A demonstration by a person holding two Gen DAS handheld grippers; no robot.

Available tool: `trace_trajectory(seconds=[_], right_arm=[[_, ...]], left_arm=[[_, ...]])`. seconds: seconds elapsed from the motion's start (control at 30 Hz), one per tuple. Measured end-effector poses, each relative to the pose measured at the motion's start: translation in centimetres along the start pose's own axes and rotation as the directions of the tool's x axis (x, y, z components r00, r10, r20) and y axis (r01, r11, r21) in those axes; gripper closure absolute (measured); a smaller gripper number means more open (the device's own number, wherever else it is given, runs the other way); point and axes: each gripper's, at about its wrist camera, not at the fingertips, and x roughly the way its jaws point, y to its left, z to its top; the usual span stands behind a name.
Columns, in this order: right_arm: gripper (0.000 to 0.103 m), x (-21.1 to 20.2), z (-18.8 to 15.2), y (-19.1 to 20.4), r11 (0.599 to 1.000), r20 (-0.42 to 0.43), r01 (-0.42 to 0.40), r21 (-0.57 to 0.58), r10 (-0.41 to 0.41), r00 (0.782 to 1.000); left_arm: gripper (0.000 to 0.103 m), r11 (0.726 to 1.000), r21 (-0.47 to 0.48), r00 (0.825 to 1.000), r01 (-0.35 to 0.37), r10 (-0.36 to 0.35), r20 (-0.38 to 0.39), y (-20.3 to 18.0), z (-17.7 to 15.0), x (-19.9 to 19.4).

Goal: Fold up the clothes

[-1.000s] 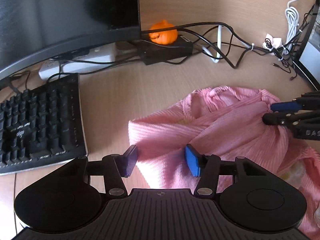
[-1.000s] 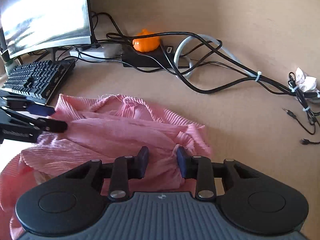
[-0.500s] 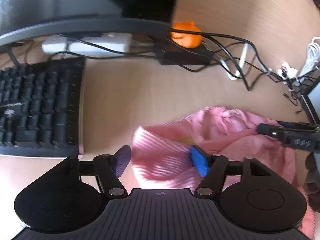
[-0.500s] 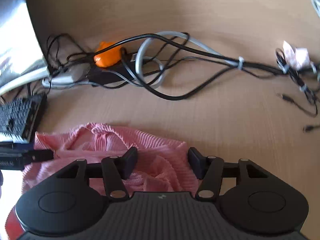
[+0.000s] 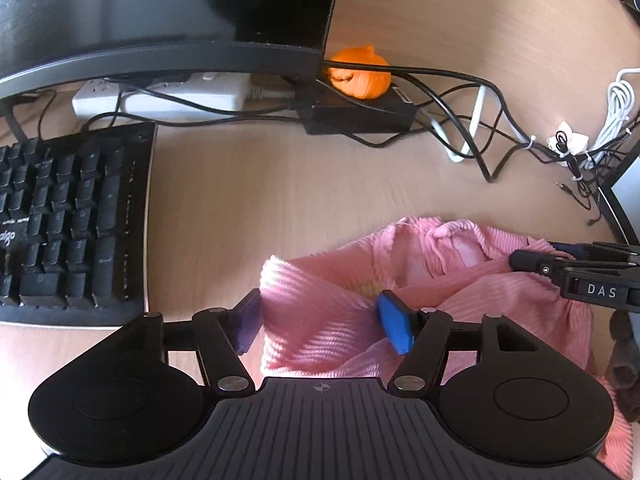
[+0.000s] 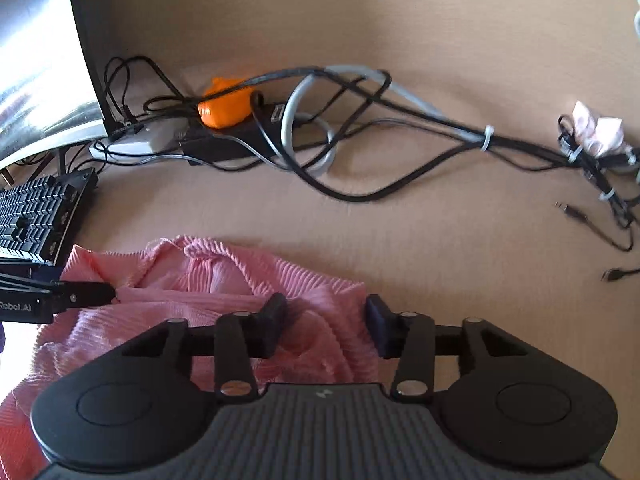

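"DAS" on right tongs [image 5: 536,260]; "Robot.AI" on left tongs [image 6: 86,294]; keyboard [image 5: 60,220] reads "aigo".

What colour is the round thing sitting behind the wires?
Orange, best seen in the left wrist view.

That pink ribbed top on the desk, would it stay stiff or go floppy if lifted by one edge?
Probably floppy: the pink ribbed top already lies bunched in soft folds. It looks thin and light, so it would likely drape and sag from wherever it is pinched. Its ribbed knit seems grippy rather than slippery.
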Motion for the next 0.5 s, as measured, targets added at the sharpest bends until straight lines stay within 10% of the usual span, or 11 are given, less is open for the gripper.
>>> trace_trajectory(seconds=[0.07,0.23,0.5], right_arm=[[0.055,0.1,-0.1,0.2,1.0,0.006,-0.011,-0.014,0.011,1.0],[0.087,-0.6,-0.2,0.7,0.998,0.005,-0.052,-0.034,0.052,0.999],[0.09,-13.3,-3.0,2.5,0.989,0.125,-0.105,-0.101,0.117,0.985]], left_arm=[[0.039,1.0,0.008,1.0,0.004,-0.004,0.008,-0.1,0.0,0.1],[0.091,0.996,0.086,1.0,-0.013,0.011,0.025,-1.5,-0.2,-0.7],[0.092,0.964,0.218,0.979,0.151,-0.176,0.102,-2.3,-3.0,-12.5]])
